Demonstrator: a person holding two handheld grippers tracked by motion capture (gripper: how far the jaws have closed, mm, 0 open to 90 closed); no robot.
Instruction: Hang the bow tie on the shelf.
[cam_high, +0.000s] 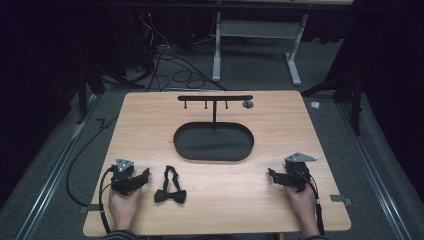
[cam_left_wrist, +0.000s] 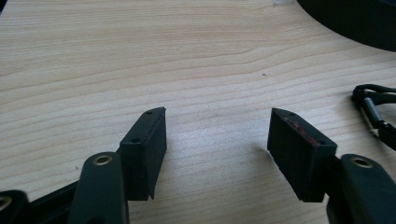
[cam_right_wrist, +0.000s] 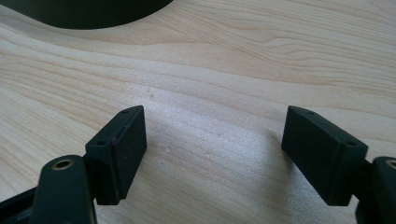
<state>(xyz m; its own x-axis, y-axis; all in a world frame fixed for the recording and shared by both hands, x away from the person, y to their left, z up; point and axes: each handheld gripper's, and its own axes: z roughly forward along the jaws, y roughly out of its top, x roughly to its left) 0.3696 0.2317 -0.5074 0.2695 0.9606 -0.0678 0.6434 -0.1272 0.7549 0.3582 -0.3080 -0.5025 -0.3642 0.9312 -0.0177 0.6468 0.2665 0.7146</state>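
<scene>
On the light wooden table (cam_high: 280, 125), your left gripper (cam_high: 145, 175) and right gripper (cam_high: 271, 173) rest with jaws spread, empty. Between them, nearer the left, lies the black fabric bow tie (cam_high: 170, 192), just before the black oval tray (cam_high: 214, 141).

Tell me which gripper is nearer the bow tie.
Left. The left gripper sits just beside the bow tie, at its left. The right gripper rests far across the table, at its right.

Overhead forward-down view; two low, close jaw-level views across table (cam_high: 280, 125).
</scene>
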